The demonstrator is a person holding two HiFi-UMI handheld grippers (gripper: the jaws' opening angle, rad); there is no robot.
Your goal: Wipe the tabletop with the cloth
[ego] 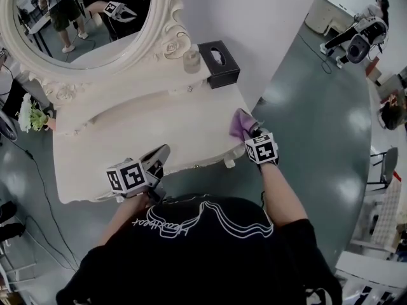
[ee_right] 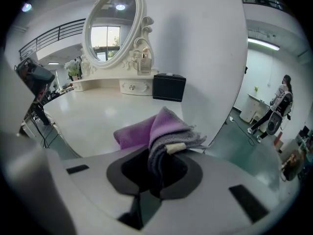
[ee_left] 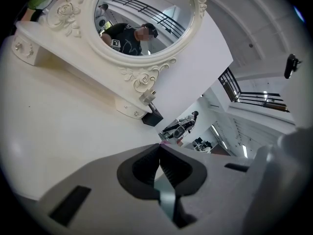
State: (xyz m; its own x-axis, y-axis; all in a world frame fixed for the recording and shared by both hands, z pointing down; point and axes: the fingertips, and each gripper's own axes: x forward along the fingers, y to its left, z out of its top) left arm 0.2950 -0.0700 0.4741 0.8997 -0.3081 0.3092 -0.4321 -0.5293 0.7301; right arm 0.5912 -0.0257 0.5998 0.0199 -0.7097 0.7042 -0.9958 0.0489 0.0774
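Right gripper: is clamping a bunched fold of the cloth between its jaws, with a grey hem and a pale tag poking out at the pinch.
Cloth: purple, is trailing forward from the jaws and resting on the tabletop at its 4 o'clock corner, right by the edge (part of it may be overhanging; I cannot tell).
Left gripper: is idling with its jaws pressed together on nothing, hanging over the front edge at about 7 o'clock.
Tabletop: white, is looking bare across the middle. A mirror is standing at 11 o'clock, and a black box and a small bottle are sitting at 1 o'clock.
Step in hand: judging by the layout, the wiping is working at the right-hand corner, with most of the surface apparently waiting for a pass.
Doing it well: tilting the right gripper down so that the loose purple flap, not the hard jaw tips, is pressing flat on the surface. Dragging it in long overlapping passes from 3 o'clock towards 9 o'clock. Holding the pinch firm so the bunch is not slipping out.
Watch: sweeping towards 1 o'clock is risking a knock to the bottle, which looks light and tippy. Slowing there and working around the box is the safer course.
Left gripper's part: lifting clear of the sweep path before the cloth is coming across.
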